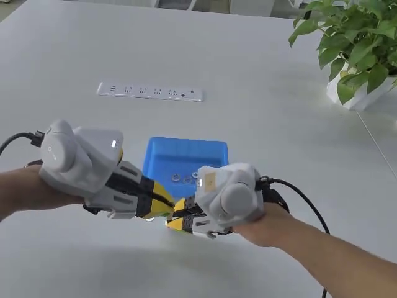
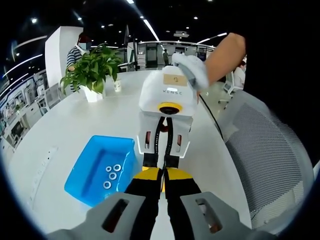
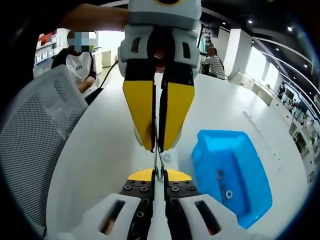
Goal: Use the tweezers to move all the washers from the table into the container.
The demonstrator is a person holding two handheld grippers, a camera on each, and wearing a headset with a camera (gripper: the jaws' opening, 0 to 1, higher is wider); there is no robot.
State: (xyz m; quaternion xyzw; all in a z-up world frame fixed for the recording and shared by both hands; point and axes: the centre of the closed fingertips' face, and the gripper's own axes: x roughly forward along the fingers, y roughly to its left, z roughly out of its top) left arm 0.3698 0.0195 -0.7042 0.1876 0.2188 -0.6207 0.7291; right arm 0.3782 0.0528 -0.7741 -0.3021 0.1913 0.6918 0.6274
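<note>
Right gripper view, main risk: the right claw (image 3: 160, 176) and the left claw (image 3: 158, 146) meet nose to nose on one thin pair of tweezers (image 3: 159, 162). By my judgement, if either one eases off or twists out of line, the tweezers could swivel, slip or drop.
Second risk: falling tweezers could knock the loose washer (image 3: 166, 158) away across the table (image 3: 100, 150).
Right claw: its jaws are pressed together at 6 o'clock, pinching the near end of the tweezers.
Left claw: it faces in from 12 o'clock with its yellow jaws nearly shut to a narrow slit, and the tweezers run out of that slit.
Tweezers: they bridge the short gap between the two claws. They are too thin to tell which end is the tip.
Loose washer: it lies on the table just beside the tweezers, at 1 o'clock from the right claw's tips, and nothing touches it.
Container (image 3: 245, 150): it is blue and sits at 3 o'clock, near the claws, with several washers (image 3: 220, 175) already inside.
Head view: the container stands at 12 o'clock from the meeting claws, with a power strip (image 1: 151, 92) well beyond it.
</note>
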